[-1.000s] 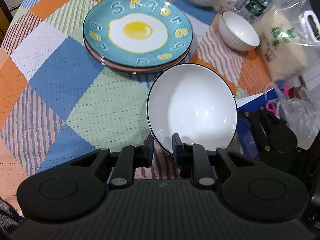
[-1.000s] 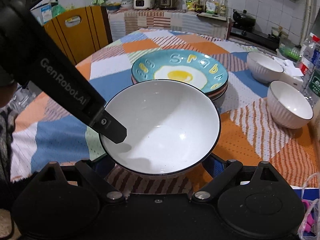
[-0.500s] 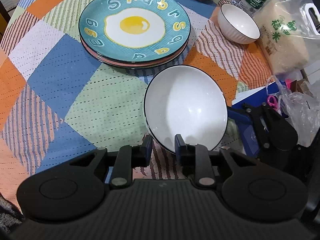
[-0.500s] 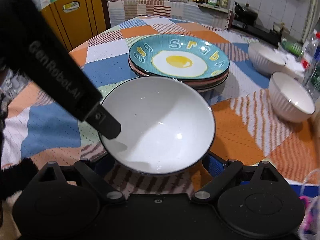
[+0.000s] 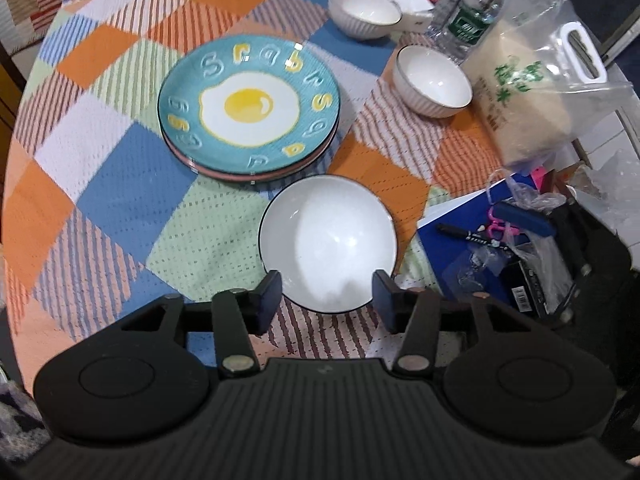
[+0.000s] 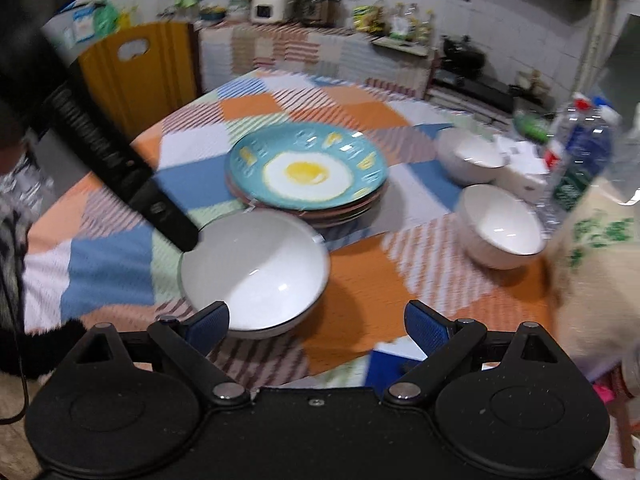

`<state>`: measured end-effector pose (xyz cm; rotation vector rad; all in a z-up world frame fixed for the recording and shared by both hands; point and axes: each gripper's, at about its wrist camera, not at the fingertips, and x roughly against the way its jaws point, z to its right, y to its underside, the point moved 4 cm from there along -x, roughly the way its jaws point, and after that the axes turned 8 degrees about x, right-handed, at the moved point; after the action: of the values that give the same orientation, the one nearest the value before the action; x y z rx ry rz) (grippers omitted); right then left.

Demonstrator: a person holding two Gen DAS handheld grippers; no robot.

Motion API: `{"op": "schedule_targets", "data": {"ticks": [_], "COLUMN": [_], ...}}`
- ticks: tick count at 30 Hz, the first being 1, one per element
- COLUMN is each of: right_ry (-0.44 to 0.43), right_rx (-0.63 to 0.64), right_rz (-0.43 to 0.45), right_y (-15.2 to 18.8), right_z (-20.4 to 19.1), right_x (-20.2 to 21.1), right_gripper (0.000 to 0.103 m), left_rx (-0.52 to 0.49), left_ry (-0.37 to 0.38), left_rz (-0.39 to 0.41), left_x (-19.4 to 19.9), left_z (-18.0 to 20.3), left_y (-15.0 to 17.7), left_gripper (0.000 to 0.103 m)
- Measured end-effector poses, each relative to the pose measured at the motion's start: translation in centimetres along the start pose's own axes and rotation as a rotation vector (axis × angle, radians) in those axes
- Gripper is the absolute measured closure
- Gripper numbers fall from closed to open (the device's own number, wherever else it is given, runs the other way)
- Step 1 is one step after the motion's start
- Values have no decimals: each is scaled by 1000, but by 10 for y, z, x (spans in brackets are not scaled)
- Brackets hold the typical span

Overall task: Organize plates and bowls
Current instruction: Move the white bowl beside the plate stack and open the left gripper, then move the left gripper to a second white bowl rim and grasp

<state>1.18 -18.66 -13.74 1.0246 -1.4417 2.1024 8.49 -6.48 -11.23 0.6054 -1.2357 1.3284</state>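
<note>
The wide bowl [image 5: 328,244] sits upright on the table [image 5: 120,184], just ahead of the left gripper [image 5: 327,296]. Its near rim lies between the left jaws, which stand spread apart and grip nothing. In the right wrist view the same bowl [image 6: 256,268] is ahead and left of the right gripper [image 6: 317,326], whose jaws are also spread wide and empty; the left pad is at the bowl's near wall, though contact cannot be told through the blur.

The bowl looks like glazed ceramic: stiff, fairly heavy, brittle, and slick. A pinch across the thin dark-edged rim, one pad inside and one outside, seems the surest hold, and it should be set down gently.

Beyond the left jaws is a stack of plates [image 5: 250,108], the top one teal with a fried egg. Farther off to the right are two ribbed bowls, one nearer [image 5: 432,82] and one farther [image 5: 364,12], probably the same sort of ware, smaller and lighter.

The plate's raised letters read "Egg" on one side; the other word is unclear. A clear bag [image 5: 528,80] to the right carries green characters too blurred to read, and the water bottles [image 5: 468,8] have green labels, also unreadable. The left tool's body [image 6: 108,152], seen from the right wrist, bears lettering smeared by motion.
</note>
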Motion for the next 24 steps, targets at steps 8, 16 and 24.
{"op": "schedule_targets", "data": {"ticks": [8, 16, 24], "right_ry": [74, 96, 96], "right_rx": [-99, -149, -262], "right_rz": [24, 40, -22], "right_y": [-20, -34, -24], "right_z": [44, 81, 120], "right_x": [20, 9, -49], "right_gripper": [7, 6, 6], "left_rx": [-51, -62, -133], "left_ry": [-20, -61, -100], "left_rz": [53, 57, 133], "left_x": [27, 27, -11], "left_z": [21, 41, 73], "left_y": [-19, -54, -103], "left_gripper": [38, 15, 14]}}
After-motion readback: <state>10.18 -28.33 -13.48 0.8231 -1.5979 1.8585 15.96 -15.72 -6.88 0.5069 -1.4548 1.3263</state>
